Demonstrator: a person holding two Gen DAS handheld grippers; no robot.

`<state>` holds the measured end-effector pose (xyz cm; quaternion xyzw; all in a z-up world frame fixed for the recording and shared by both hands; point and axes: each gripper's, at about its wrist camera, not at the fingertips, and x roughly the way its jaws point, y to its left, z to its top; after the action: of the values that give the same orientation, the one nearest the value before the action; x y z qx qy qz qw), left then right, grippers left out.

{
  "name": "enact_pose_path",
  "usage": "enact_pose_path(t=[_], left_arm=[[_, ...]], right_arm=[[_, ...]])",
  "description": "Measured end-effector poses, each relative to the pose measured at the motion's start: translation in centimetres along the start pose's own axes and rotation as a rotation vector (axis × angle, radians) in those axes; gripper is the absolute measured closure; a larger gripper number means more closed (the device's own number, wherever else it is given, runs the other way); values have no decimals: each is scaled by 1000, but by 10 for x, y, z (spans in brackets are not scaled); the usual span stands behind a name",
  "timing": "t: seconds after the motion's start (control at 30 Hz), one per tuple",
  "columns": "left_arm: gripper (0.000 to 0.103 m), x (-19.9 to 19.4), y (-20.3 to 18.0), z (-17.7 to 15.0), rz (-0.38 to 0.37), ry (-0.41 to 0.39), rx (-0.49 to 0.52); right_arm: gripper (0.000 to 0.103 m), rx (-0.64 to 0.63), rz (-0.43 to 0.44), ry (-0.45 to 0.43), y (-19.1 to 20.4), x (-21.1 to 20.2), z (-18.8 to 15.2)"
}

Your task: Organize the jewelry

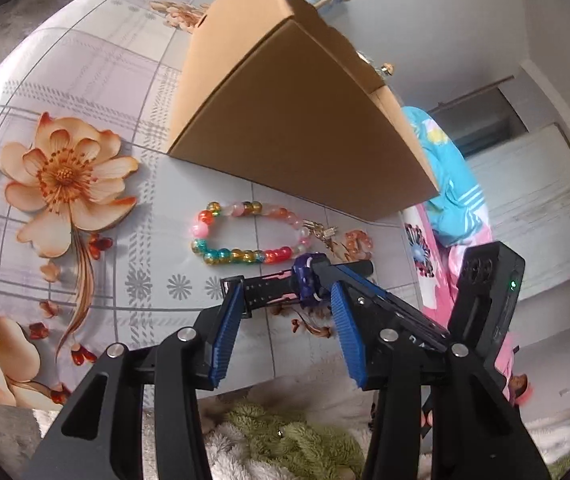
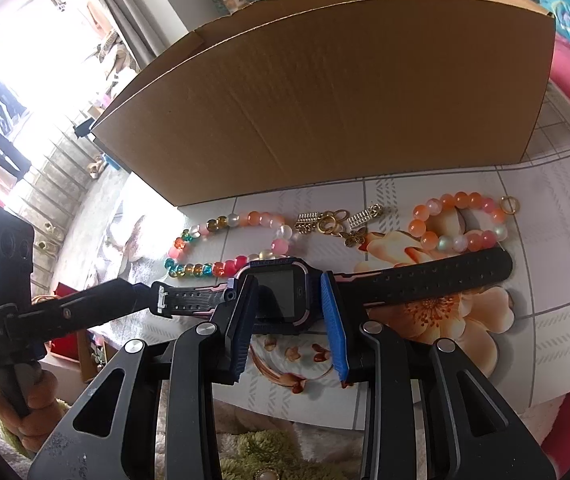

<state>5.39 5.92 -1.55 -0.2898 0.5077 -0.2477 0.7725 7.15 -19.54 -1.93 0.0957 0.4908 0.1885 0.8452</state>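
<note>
Watch is held at its case by the right hand-held gripper, jaws half closed on it; the left hand-held gripper clamps the buckle strap. Beyond, the bead chain lies on the bench, not yet inside the cardboard box.

Bright daylight, window blown out; strong fisheye bending, dark vignette corners.

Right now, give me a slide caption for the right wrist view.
Right gripper grips a watch by its case, beaded bracelets and cardboard box behind.
</note>
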Motion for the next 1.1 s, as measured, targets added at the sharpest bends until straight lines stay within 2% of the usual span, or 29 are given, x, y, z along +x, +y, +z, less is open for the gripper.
enact_pose_path(t=[0.1, 0.17, 0.23, 0.27, 0.33, 0.5, 0.57, 0.63, 0.83, 1.0, 1.1], left_arm=[[60, 11, 4, -2, 69, 26, -13], [60, 10, 4, -3, 77, 18, -23], [60, 9, 0, -3, 121, 5, -2], [60, 9, 2, -2, 115, 7, -3], [60, 11, 7, -2, 40, 29, -48], [59, 5, 15, -1, -79, -16, -110], [59, 0, 22, 0, -166, -28, -151], [59, -2, 22, 3, -186, -32, -166], [60, -8, 19, 11, -170, -46, -147], [77, -1, 4, 12, -155, -31, -104], [83, 5, 2, 8, -62, -32, -60]], right_arm=[[72, -2, -4, -1, 0, 1, 0], [72, -3, -5, -1, 0, 1, 1], [72, -4, -9, -1, 1, 1, 0], [72, -4, -12, -3, 1, 1, 0], [72, -9, -18, -6, 3, 1, 0], [72, -13, -20, -7, 6, 3, 0], [72, -19, -26, -10, 7, 3, -1], [72, -28, -35, -13, 9, 4, -1], [72, -42, -43, -18, 14, 5, -2], [72, -47, -44, -21, 16, 6, -2], [72, -55, -46, -22, 17, 5, -3]])
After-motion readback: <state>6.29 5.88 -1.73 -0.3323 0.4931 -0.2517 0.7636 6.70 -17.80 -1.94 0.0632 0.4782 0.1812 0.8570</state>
